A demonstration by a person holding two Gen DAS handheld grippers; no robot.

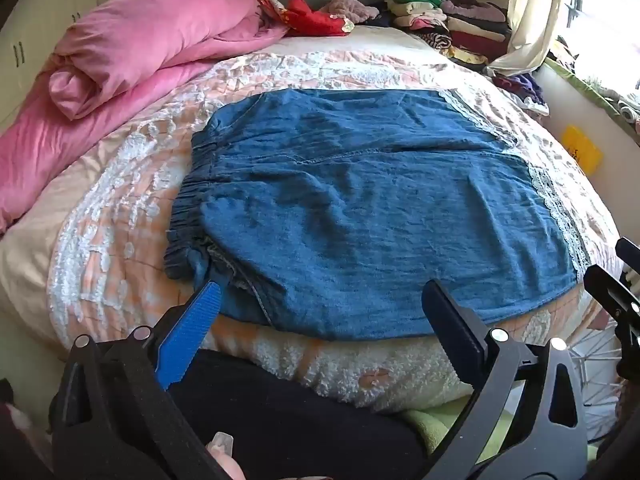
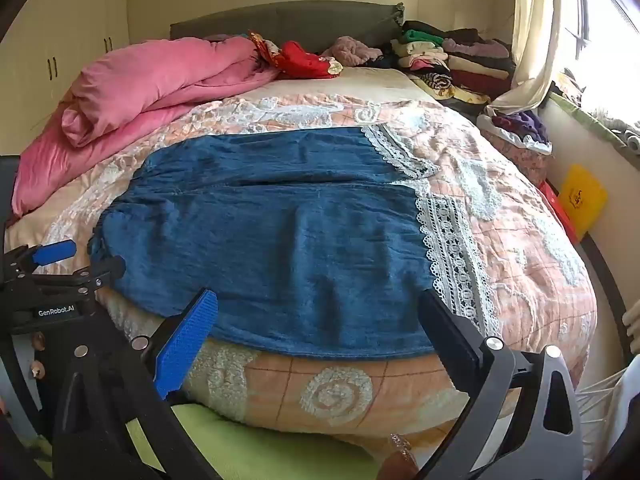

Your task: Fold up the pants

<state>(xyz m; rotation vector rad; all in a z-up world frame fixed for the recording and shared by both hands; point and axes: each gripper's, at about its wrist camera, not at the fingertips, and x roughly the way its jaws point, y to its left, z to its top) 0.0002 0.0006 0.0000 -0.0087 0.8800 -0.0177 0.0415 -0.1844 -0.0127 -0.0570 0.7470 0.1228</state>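
Note:
Blue denim pants (image 1: 360,208) lie spread flat across the bed, elastic waistband to the left and white lace-trimmed hems (image 1: 560,208) to the right. My left gripper (image 1: 320,292) hovers open over the pants' near edge by the waistband, nothing between its fingers. In the right wrist view the same pants (image 2: 280,240) fill the middle, lace hem (image 2: 452,252) on the right. My right gripper (image 2: 320,300) stands open above the near edge close to the hem. The left gripper (image 2: 76,260) shows at that view's left edge, open.
The pants rest on a peach and white quilt (image 1: 120,200). A pink duvet (image 1: 140,48) is bunched at the back left. Stacks of folded clothes (image 1: 452,20) sit at the headboard's right. A yellow box (image 2: 580,200) stands by the window wall.

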